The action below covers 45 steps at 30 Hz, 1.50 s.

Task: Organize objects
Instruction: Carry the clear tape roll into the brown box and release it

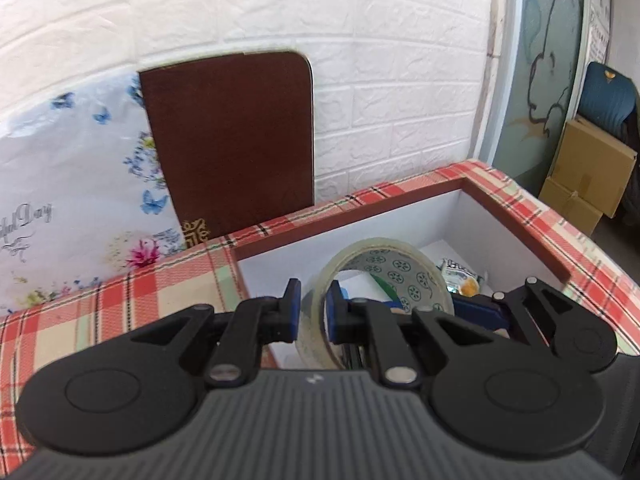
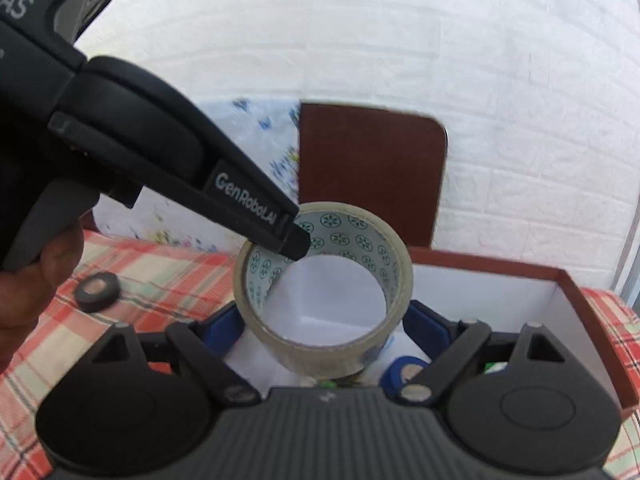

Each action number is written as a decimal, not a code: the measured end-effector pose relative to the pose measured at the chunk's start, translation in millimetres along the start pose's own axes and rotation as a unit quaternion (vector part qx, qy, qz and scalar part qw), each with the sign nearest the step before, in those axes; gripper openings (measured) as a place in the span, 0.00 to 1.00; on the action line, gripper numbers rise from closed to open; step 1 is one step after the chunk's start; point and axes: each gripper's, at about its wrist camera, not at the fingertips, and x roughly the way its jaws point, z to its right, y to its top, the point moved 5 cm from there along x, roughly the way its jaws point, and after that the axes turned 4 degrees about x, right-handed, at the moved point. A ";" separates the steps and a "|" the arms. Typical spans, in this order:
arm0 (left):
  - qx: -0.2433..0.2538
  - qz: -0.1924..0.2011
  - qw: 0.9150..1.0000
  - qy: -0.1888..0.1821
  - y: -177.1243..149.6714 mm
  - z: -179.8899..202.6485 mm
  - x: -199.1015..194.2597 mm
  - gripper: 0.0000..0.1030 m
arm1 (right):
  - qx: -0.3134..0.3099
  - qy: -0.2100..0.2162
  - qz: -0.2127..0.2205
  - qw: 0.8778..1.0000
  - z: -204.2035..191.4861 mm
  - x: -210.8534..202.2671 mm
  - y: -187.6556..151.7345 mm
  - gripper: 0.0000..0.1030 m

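A roll of clear packing tape (image 1: 384, 272) with a green-patterned core hangs over an open brown box with a white inside (image 1: 472, 224). My left gripper (image 1: 314, 310) is shut on the roll's wall, one blue pad inside the ring and one outside. In the right wrist view the same roll (image 2: 324, 280) sits between my right gripper's (image 2: 324, 328) blue pads, which touch its outer sides. The left gripper's finger (image 2: 296, 240) reaches into the ring from the upper left. The box (image 2: 568, 292) lies below and behind the roll.
The box holds a small snack packet (image 1: 462, 276), a blue tape roll (image 2: 404, 372) and other small items. A black ring (image 2: 97, 290) lies on the red plaid cloth (image 1: 120, 312). A brown board (image 1: 232, 140) and a floral bag (image 1: 72, 184) lean on the white brick wall.
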 end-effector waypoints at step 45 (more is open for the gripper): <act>-0.029 -0.046 0.992 0.117 -154.5 -13.0 -84.3 0.44 | 0.157 -0.021 -0.031 0.987 -23.2 -91.2 -88.1 0.84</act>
